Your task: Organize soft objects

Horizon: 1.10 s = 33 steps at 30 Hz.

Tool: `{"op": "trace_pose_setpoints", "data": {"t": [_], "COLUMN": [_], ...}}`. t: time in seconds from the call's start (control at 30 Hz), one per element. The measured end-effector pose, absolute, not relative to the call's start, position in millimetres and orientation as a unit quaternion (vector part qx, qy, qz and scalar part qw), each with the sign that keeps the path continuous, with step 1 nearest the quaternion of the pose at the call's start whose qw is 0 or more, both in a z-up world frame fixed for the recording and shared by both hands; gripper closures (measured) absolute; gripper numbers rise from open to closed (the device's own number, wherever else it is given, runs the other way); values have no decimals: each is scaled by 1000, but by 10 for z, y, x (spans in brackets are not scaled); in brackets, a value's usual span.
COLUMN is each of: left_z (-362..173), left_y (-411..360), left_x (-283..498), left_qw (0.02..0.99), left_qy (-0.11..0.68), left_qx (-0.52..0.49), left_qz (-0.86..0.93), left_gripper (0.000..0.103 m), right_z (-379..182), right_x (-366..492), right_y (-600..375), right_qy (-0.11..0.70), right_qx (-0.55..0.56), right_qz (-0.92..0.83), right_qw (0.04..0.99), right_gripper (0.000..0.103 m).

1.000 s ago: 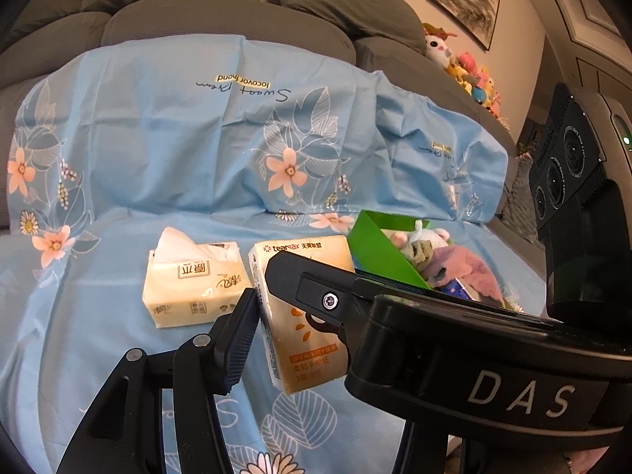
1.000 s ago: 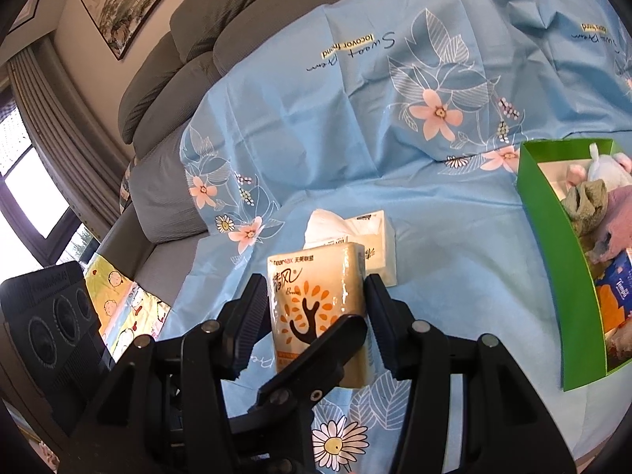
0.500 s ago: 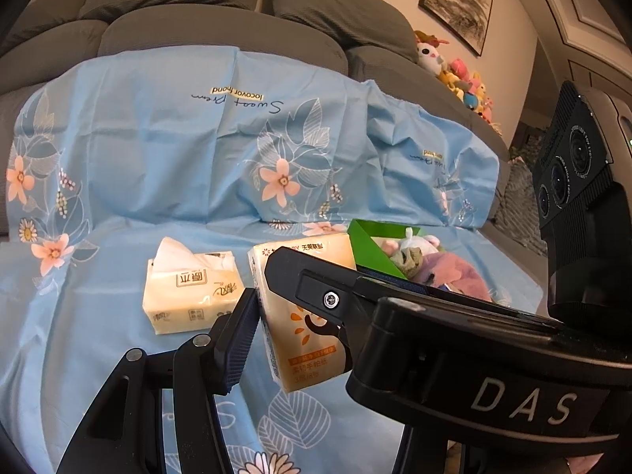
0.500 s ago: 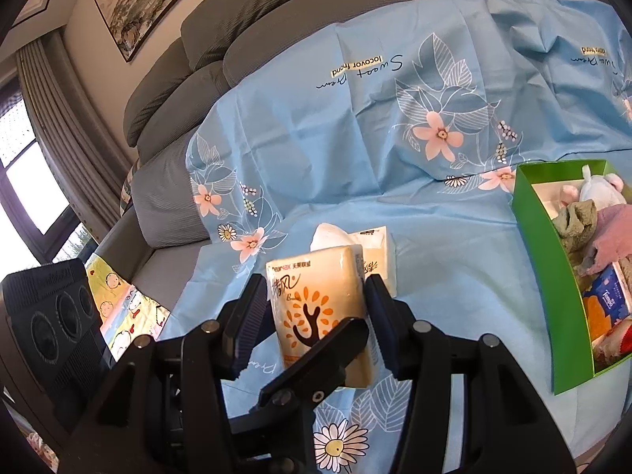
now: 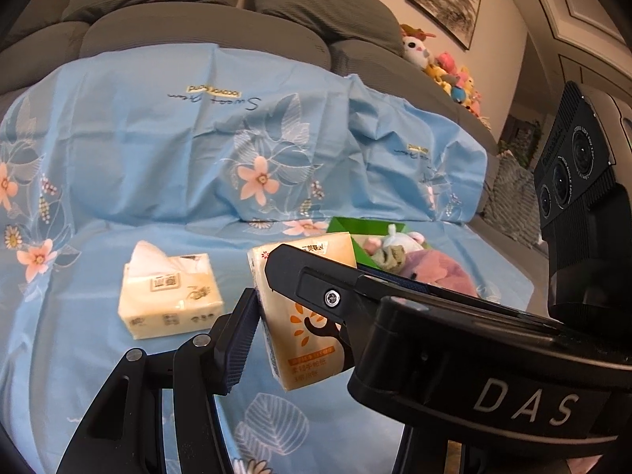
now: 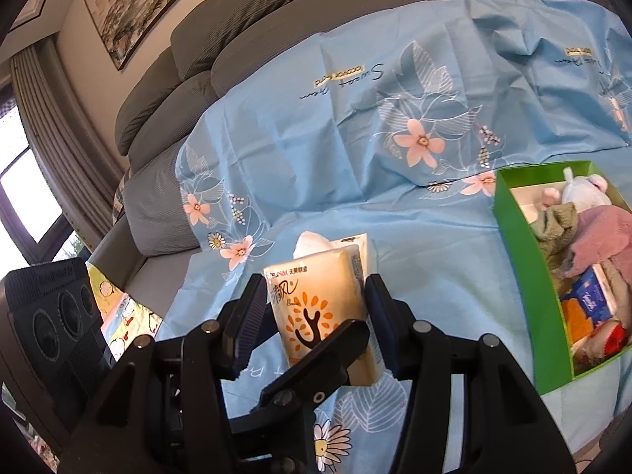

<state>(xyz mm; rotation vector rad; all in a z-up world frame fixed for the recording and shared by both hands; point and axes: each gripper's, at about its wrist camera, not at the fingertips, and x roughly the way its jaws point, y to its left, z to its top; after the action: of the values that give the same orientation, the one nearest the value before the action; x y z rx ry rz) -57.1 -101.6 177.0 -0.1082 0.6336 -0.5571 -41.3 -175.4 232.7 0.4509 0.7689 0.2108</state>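
A cream tissue pack (image 5: 312, 339) with an orange tree print stands upright over the blue flowered sheet (image 5: 158, 158). My right gripper (image 6: 316, 316) is shut on it, one pad on each narrow side. My left gripper (image 5: 292, 335) grips the same pack (image 6: 316, 300) crosswise. Its left pad touches the pack's edge, and one of its fingers (image 6: 316, 355) crosses the printed face. Its other finger is hidden behind the right gripper's finger (image 5: 308, 280). An opened tissue pack (image 5: 170, 300) lies just behind on the sheet. A green box (image 6: 517, 260) at the right holds plush toys, cloths and small packets.
The sheet drapes over a grey sofa (image 5: 197, 35) with tall back cushions. Several plush toys (image 5: 446, 71) are piled at the sofa's far right end. A cartoon-print mat (image 6: 130, 316) shows beyond the sheet's left edge. Bare sheet lies between the packs and the box.
Both grippers keep the same hold on the printed pack. The views have tilted only slightly, and nothing on the sheet has moved.
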Motion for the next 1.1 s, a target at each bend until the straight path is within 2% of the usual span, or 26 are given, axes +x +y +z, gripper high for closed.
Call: {"op": "trace_pose_setpoints", "data": {"t": [0.3,0.6,1.1], "left_z": [1793,1825,1497], "left_y": [-1392,-2079,-3117], "left_x": [-541,-444,-123], "left_qw": [904,889,828], "left_qy": [308,307,369], "left_qx": [-41,-5,21], "left_qz": [-293,-340,-422], "left_gripper": [49,49,49], "right_z": [2346,2353,2016], "right_x": [-515,-672,-799], "right_y": [-2114,-2757,-3814], "right_qy": [359,335,333], "right_qx": [238,277,351], "right_qz": [78,31,-76], "right_qw": [899,900,872], "right_gripper": [51,51,51]}}
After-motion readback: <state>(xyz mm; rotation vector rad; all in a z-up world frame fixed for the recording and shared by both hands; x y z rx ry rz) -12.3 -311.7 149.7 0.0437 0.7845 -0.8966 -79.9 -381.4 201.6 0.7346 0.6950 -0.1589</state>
